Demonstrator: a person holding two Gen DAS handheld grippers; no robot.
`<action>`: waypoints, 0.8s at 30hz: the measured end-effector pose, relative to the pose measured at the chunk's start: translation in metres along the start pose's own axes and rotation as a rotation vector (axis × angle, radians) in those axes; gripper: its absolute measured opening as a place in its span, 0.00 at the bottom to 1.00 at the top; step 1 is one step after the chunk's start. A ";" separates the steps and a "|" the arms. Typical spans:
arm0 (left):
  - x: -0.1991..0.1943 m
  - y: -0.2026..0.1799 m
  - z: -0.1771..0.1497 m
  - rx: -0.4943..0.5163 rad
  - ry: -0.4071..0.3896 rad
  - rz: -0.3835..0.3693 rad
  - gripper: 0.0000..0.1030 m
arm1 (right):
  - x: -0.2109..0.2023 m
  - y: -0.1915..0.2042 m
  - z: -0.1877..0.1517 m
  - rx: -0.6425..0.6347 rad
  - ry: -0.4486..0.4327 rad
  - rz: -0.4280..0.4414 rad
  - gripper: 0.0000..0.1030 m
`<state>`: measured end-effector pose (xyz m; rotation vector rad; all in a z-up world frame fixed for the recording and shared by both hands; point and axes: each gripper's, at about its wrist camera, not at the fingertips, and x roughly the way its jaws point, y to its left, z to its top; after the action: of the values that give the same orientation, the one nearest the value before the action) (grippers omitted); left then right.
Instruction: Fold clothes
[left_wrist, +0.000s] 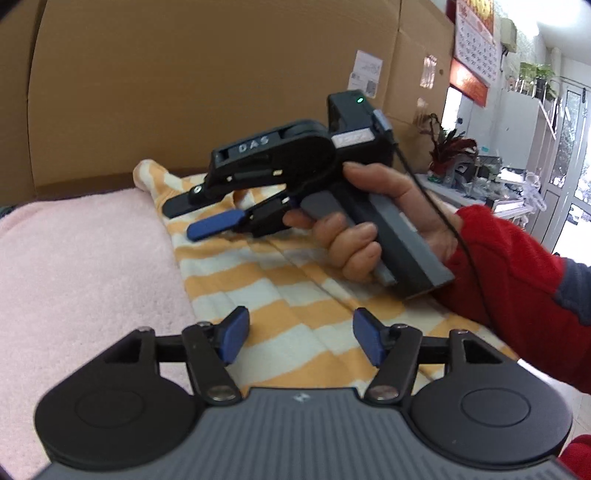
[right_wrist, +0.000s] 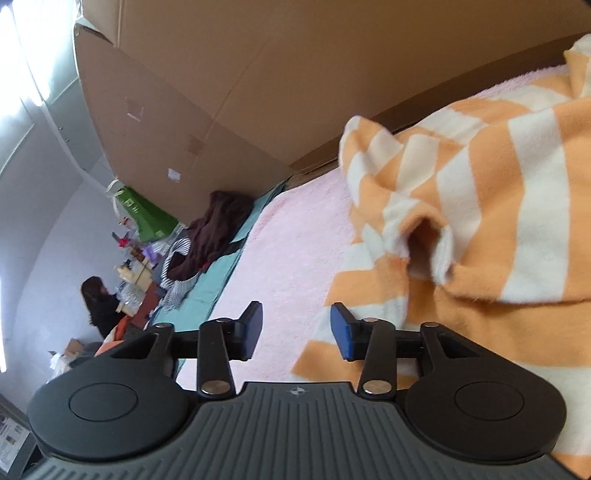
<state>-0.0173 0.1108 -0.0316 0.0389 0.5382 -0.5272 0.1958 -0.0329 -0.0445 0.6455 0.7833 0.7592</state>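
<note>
An orange-and-white striped garment lies crumpled on a pink fleece blanket. My left gripper is open and empty just above the garment's near part. My right gripper, held by a hand in a red sleeve, hovers open over the garment's far part. In the right wrist view the right gripper is open and empty at the garment's left edge, over the blanket. A sleeve opening faces the camera.
Large cardboard boxes stand along the blanket's far edge. A dark garment and a striped one lie on a teal sheet beyond the blanket. A person sits in the background. Cluttered shelves are at the right.
</note>
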 end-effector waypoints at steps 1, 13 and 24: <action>-0.001 -0.003 -0.003 0.030 -0.007 0.002 0.65 | -0.004 -0.003 0.002 0.016 -0.026 -0.027 0.27; -0.068 -0.038 -0.046 0.104 -0.021 -0.038 0.84 | -0.011 -0.012 0.005 0.047 -0.099 -0.113 0.20; 0.023 0.003 0.011 -0.033 -0.010 -0.004 0.89 | -0.011 -0.006 0.004 0.054 -0.068 0.003 0.53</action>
<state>0.0064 0.1008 -0.0340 0.0033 0.5369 -0.5219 0.1958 -0.0453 -0.0426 0.7179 0.7422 0.7175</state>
